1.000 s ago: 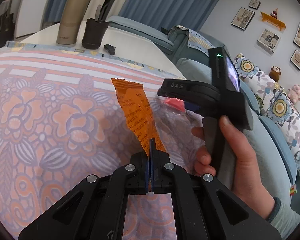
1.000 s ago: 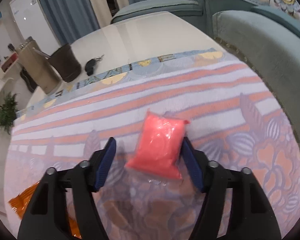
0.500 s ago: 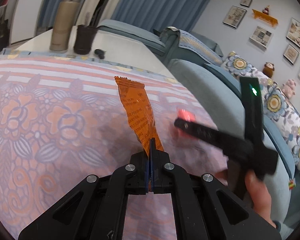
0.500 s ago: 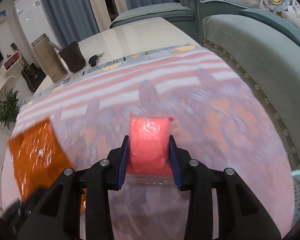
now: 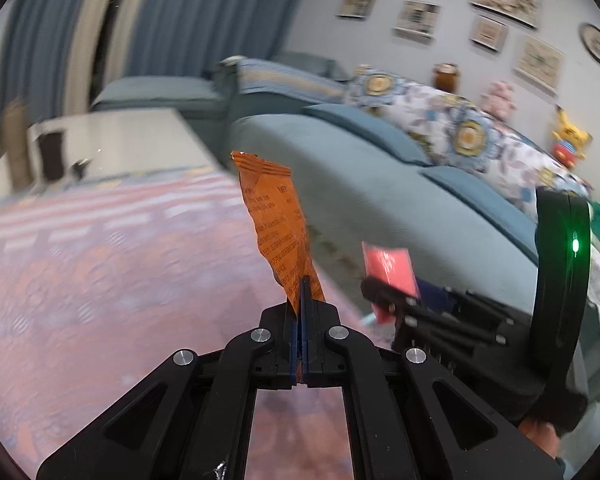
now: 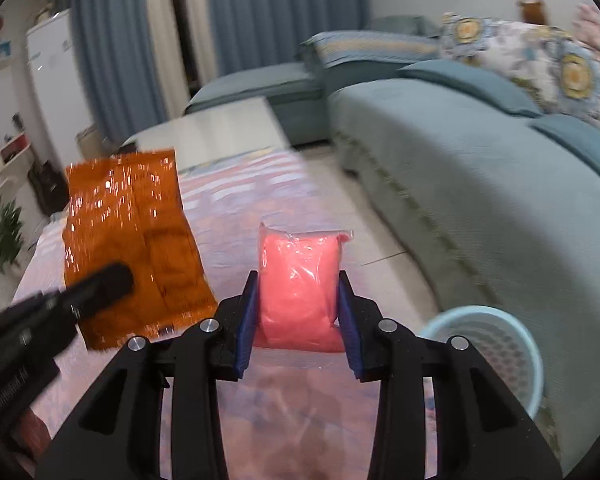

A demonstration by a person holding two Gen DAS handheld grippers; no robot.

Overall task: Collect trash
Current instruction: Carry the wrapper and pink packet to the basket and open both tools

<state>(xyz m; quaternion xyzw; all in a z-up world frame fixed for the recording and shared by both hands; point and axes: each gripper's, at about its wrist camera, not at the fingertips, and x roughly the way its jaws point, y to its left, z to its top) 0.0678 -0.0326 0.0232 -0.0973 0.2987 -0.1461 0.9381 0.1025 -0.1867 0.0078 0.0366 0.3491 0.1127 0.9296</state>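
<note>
Both wrappers are up off the patterned tablecloth [image 6: 260, 200] — the left gripper [image 5: 303, 300], jaws pinched tight, grips the orange wrapper [image 5: 278, 220] by its bottom end, and the wrapper stands upright. The right gripper [image 6: 298, 304], its jaws having just been closing, clamps the pink packet [image 6: 300, 280] between 2 blue pads. A pale blue mesh basket [image 6: 496, 344] sits low right, beside the teal sofa [image 6: 480, 168].

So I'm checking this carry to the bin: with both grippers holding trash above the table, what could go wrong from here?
The left gripper pinches only the bottom edge of the orange wrapper, so it may slip or flap loose. The right gripper squeezes a soft pink packet, which could squirm out. The light blue basket sits low beside the sofa, so a drop from above might miss.
</note>
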